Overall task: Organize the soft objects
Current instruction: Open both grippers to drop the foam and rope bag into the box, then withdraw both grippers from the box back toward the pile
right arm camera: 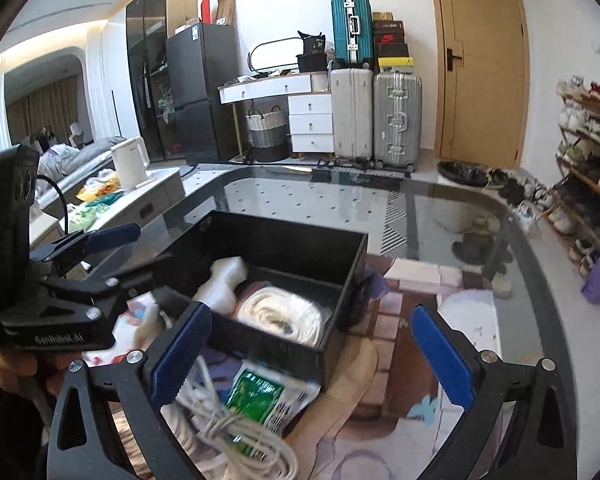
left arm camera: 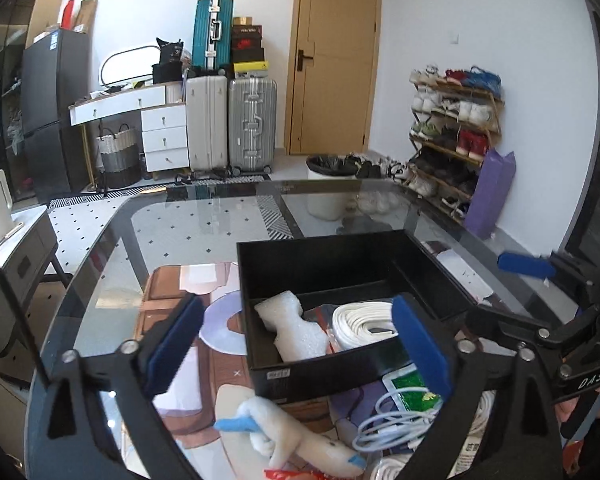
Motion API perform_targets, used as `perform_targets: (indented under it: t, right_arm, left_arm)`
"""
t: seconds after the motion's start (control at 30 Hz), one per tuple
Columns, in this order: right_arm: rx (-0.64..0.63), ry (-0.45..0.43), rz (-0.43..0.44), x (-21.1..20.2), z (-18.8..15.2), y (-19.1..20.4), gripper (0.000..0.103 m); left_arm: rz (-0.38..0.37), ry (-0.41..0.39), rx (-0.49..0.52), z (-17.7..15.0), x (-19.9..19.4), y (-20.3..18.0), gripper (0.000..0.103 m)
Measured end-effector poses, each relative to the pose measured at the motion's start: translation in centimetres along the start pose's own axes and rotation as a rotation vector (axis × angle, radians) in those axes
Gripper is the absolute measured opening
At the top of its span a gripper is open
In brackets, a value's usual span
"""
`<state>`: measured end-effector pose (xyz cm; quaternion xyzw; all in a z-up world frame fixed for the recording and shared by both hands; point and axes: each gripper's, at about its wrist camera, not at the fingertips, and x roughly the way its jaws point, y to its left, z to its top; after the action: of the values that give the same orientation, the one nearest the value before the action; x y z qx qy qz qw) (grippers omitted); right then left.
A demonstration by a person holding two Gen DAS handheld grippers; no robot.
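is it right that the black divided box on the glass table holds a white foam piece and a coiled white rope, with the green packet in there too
Not quite: the green packet lies outside the black divided box, on the glass table in front of it, as the right wrist view shows. The white foam piece and coiled white rope are inside.

One box [left arm camera: 340, 364], three suitcases [left arm camera: 252, 120], two tongs [left arm camera: 296, 344].

White walls enclose a tan door [left arm camera: 334, 56], upright suitcases [left arm camera: 252, 122], a white drawer unit [left arm camera: 165, 136], a dark fridge [left arm camera: 54, 112] and a shoe rack [left arm camera: 456, 128]; the floor [left arm camera: 204, 216] is pale tile with dark dots.

Teal suitcase [left arm camera: 212, 32] atop silver suitcases [left arm camera: 252, 120]; wooden door [left arm camera: 332, 56], shoe rack [left arm camera: 456, 128].
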<state>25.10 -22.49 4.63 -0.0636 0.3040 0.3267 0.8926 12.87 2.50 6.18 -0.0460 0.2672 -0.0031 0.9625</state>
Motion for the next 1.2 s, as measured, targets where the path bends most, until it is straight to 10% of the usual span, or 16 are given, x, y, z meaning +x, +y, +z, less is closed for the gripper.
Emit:
perform_targets:
  t: [1.2]
  right_arm:
    - [-0.095,0.08,0.047,-5.3,-5.9,2.2,0.102]
  left_arm:
    - [0.028,-0.038,0.029,-5.9,-7.4,0.8,0.103]
